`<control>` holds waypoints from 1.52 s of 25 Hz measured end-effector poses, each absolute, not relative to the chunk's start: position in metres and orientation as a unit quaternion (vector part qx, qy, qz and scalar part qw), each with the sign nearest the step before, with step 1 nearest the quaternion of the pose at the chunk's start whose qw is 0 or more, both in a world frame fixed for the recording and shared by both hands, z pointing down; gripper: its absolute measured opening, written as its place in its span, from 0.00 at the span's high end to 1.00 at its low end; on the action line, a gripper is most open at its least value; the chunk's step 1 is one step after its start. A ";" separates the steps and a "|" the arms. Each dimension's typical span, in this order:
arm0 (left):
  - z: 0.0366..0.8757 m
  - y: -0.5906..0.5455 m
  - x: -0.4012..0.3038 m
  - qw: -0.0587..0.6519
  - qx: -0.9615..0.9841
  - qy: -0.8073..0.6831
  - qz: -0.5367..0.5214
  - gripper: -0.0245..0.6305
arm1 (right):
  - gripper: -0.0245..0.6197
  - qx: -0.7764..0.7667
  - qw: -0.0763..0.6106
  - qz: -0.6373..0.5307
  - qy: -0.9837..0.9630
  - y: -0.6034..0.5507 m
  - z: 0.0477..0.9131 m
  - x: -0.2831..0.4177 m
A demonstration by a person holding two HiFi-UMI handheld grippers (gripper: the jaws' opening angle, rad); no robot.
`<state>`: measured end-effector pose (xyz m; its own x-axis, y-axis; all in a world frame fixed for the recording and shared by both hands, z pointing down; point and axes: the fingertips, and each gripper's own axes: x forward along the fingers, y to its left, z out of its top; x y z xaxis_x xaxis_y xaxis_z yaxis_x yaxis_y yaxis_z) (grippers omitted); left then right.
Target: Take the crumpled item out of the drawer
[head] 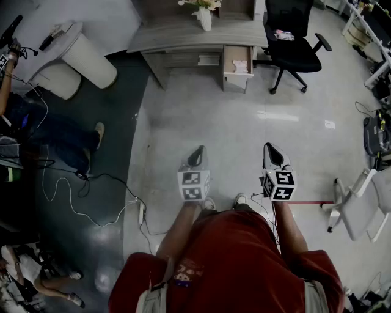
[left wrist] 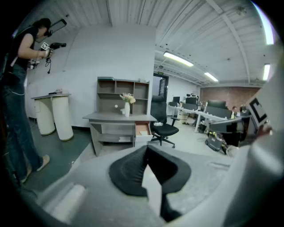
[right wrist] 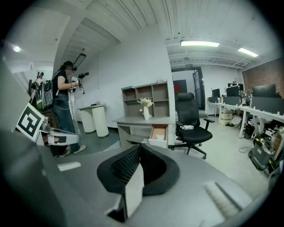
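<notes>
Your left gripper (head: 198,151) and right gripper (head: 271,148), both closed and empty, point at the crumpled item (head: 240,66) in the open drawer (head: 236,75), well ahead between them.

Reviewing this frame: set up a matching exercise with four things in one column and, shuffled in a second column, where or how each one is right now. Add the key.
Things:
1. crumpled item
2. vase
3. office chair
4. left claw

Place or state:
a. on the floor, to the right of the desk in the head view
b. shut and empty, well short of the desk
c. inside the open drawer
d. standing on the desk top

Pairs: 1-c, 2-d, 3-a, 4-b.
</notes>
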<state>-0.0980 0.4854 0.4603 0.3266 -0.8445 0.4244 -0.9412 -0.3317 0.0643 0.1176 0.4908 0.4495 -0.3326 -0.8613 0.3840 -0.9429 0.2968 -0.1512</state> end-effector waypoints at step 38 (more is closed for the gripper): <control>0.496 0.483 -0.018 0.169 0.769 -0.587 0.186 0.97 | 0.96 0.551 0.118 0.220 -0.796 0.468 0.500 0.213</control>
